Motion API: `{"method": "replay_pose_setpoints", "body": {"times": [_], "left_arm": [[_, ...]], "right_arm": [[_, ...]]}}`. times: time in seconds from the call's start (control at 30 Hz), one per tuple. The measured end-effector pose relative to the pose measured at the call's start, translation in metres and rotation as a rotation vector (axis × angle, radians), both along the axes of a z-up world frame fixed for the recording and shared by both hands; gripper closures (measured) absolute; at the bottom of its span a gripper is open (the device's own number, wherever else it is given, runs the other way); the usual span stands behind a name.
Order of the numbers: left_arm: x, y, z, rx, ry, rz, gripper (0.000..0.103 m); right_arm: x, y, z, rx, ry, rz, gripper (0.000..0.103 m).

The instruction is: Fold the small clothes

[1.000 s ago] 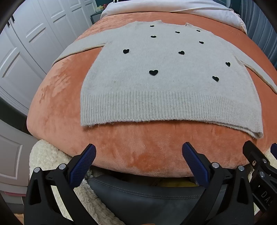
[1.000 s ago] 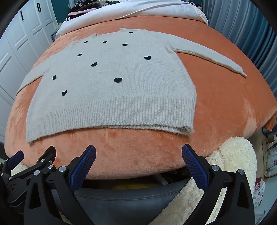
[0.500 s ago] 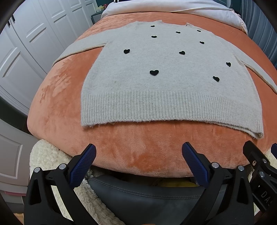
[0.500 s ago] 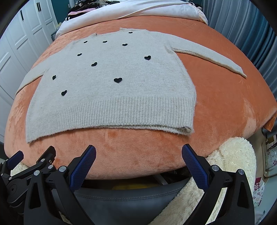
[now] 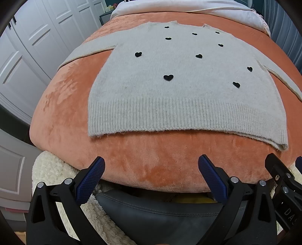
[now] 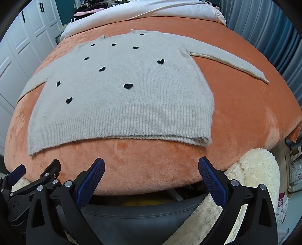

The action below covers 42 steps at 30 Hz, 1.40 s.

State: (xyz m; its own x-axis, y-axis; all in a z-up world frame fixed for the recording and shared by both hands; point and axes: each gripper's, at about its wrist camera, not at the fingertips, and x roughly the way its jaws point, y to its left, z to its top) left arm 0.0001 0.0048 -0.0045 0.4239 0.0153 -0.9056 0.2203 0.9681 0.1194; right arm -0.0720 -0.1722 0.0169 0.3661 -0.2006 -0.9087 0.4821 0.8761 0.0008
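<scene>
A small grey knit sweater with black hearts lies flat, front up, on an orange plush bed cover. Both sleeves are spread out to the sides and the ribbed hem faces me. It also shows in the right wrist view, with its right sleeve stretched out. My left gripper is open and empty, held off the bed's near edge below the hem. My right gripper is open and empty too, beside it on the right. Neither touches the sweater.
White bedding lies behind the sweater. White wardrobe doors stand at the left and blue curtains at the right. A cream fluffy rug and a grey leather seat lie below the bed's near edge.
Nothing has visibly changed; both grippers stay open in the same place below the hem.
</scene>
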Motion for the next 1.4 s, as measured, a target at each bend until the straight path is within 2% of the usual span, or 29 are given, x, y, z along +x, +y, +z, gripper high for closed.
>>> {"method": "replay_pose_setpoints", "body": {"times": [1.4], "left_arm": [[0.003,-0.0027,-0.0028,0.006,0.008,0.006,0.007]], "right_arm": [[0.0024,0.0,-0.0054,0.015,0.01,-0.006,0.005]]}}
